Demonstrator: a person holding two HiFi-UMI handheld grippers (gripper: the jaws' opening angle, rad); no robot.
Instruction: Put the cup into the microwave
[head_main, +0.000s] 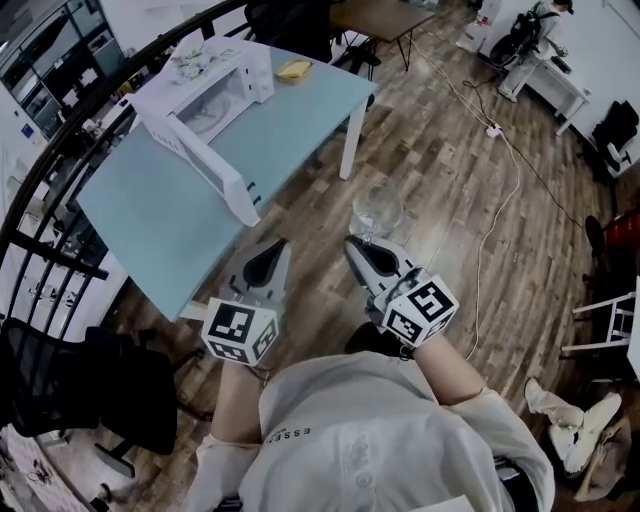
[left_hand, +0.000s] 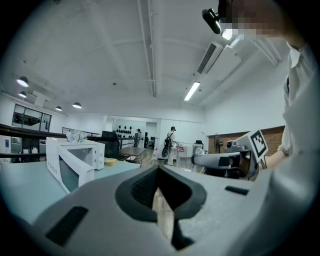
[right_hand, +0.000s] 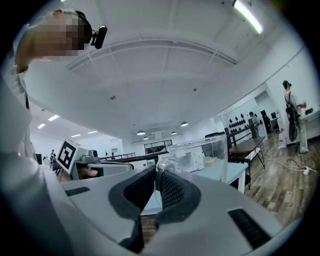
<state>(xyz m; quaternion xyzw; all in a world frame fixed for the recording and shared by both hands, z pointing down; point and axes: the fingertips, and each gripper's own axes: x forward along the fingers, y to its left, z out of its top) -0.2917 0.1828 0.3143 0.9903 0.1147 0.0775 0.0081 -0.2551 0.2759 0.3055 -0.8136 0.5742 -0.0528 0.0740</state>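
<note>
A clear glass cup (head_main: 377, 212) hangs over the wooden floor, just off the table's near corner. My right gripper (head_main: 356, 244) is shut on its handle; in the right gripper view the handle (right_hand: 159, 175) sits pinched between the dark pads and the cup body (right_hand: 212, 152) stands beyond them. The white microwave (head_main: 215, 95) rests on the light blue table (head_main: 160, 220), its door (head_main: 200, 155) swung wide open toward me. My left gripper (head_main: 274, 247) hovers beside the right one near the table edge, shut with nothing in it (left_hand: 159, 172). The microwave (left_hand: 75, 160) lies ahead to its left.
A yellow object (head_main: 293, 69) lies on the table behind the microwave, and a pale bundle (head_main: 190, 62) sits on top of it. A black chair (head_main: 90, 390) stands at lower left, a dark railing (head_main: 40, 170) curves along the left, and a white cable (head_main: 500, 200) crosses the floor.
</note>
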